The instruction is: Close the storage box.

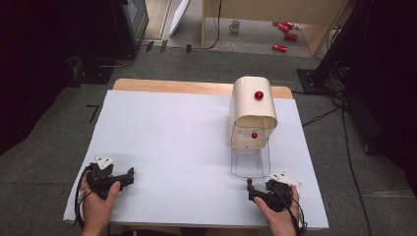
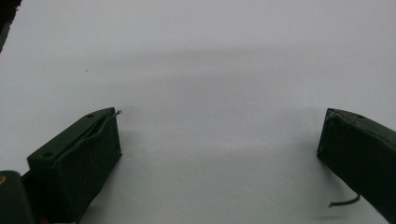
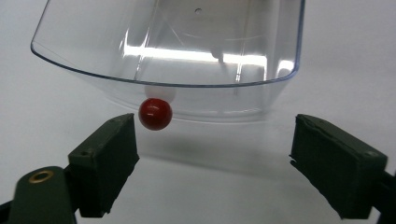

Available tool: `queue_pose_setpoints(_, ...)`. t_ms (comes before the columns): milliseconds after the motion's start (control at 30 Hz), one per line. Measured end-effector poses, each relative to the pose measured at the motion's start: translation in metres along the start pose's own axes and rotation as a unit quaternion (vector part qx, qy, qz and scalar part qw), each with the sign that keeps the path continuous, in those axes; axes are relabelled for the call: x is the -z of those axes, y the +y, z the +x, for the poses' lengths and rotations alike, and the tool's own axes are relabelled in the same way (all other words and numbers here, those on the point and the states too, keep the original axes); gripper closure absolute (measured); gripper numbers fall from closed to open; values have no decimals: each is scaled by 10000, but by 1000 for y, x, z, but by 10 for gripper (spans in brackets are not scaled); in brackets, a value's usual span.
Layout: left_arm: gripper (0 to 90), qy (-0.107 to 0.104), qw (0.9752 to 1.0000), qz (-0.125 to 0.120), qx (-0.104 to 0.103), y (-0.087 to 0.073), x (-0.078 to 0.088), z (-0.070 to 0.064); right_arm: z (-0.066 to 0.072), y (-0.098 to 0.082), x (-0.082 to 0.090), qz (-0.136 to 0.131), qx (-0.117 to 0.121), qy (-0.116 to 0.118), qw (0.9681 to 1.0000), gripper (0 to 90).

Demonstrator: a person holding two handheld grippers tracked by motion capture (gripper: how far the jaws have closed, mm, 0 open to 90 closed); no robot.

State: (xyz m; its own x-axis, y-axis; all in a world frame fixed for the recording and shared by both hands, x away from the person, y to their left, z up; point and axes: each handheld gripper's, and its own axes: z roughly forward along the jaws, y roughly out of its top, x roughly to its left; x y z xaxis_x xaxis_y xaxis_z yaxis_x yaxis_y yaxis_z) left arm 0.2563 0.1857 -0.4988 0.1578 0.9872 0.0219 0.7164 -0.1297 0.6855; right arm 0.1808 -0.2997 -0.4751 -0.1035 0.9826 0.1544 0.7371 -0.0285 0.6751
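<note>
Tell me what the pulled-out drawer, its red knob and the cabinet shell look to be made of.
Drawer: clear hard plastic, glossy; the table shows through it and light glares off its walls.
Knob: a smooth red ball with a bright highlight, probably lacquered plastic or wood; I cannot tell which.
Shell: cream, rounded, soft sheen; likely moulded plastic, maybe painted metal.

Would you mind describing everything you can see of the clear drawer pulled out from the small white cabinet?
The clear drawer looks like transparent glossy plastic, with a curved front wall and rounded corners. It stands pulled out toward the person from the lowest slot of the white cabinet, resting level on the white tabletop, and appears empty. A round red knob sits at the middle of its front. The right gripper faces it, jaws open; its left jaw is close beside the knob, contact unclear.
</note>
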Motion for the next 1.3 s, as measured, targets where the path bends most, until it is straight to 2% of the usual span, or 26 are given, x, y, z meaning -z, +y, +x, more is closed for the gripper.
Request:
queue_pose_setpoints(67, 0, 0, 10000, 8, -8, 0, 0, 0, 1, 0, -1, -27, -38, 40, 10000, 256)
queue_pose_setpoints(100, 0, 0, 10000, 6, -8, 0, 0, 0, 3, -1, -2, -54, -38, 135, 9999, 324)
queue_pose_setpoints(133, 0, 0, 10000, 6, -8, 0, 0, 0, 3, -1, -2, -54, -38, 135, 9999, 324)
queue_pose_setpoints(167, 0, 0, 10000, 0, 0, 0, 0, 0, 5, -1, -3, -40, -27, 176, 9998, 393)
queue_pose_setpoints(200, 0, 0, 10000, 0, 0, 0, 0, 0, 5, -1, -3, -40, -27, 176, 9998, 393)
queue_pose_setpoints(233, 0, 1, 10000, -2, 0, 0, 0, 0, 6, -3, -5, -29, -9, 212, 9998, 474)
queue_pose_setpoints(267, 0, 0, 10000, 7, -7, 0, 0, 0, 6, -3, -5, -29, -9, 212, 9998, 474)
queue_pose_setpoints(333, 0, 0, 10000, 1, -1, 0, 0, 0, 8, -3, -5, -34, -9, 321, 9995, 563)
queue_pose_setpoints(367, 0, 0, 10000, 1, -1, 0, 0, 0, 8, -3, -5, -34, -9, 321, 9995, 563)
queue_pose_setpoints(500, 0, 1, 10000, 1, -2, 0, 0, 0, 12, -4, -5, -74, 80, 371, 9993, 687)
queue_pose_setpoints(533, 0, 1, 10000, 1, -2, 0, 0, 0, 12, -4, -5, -74, 80, 371, 9993, 687)
queue_pose_setpoints(567, 0, 1, 10000, 0, 1, 0, 0, 0, 14, -3, -5, -100, 114, 386, 9991, 740)
queue_pose_setpoints(900, 0, 5, 10000, 6, -11, 0, 0, 0, 14, 5, 0, -207, 97, 485, 9986, 752)
queue_pose_setpoints(1300, 0, 5, 10000, 4, -7, 0, 0, 0, 12, 31, -1, -320, 86, 547, 9980, 750)
